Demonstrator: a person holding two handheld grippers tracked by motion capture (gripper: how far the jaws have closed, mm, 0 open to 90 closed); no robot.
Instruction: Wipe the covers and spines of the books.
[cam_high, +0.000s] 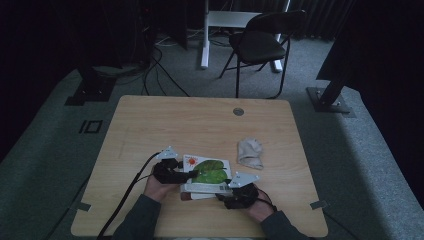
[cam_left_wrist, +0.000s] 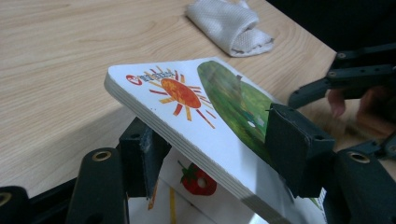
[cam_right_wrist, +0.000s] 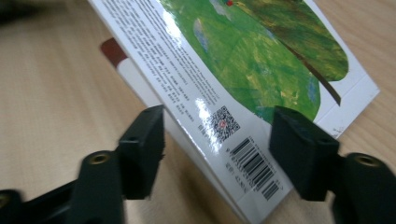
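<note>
You're bracketing the book (cam_high: 206, 172) at the table's (cam_high: 150, 125) near edge with both grippers, left (cam_left_wrist: 215, 154) and right (cam_right_wrist: 217, 151) jaws partly open around its tilted cover without pinching, likely to lift or flip it open, sock (cam_high: 250, 153) well aside.

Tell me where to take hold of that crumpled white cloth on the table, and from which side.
Grip the white cloth across its raised, folded middle, coming straight down from above. It lies as a soft low bundle flat on the table, with no stiff edge to slide fingers under, so a side approach would likely just push it along. It sits apart from the picture book, so there is room all round.
</note>
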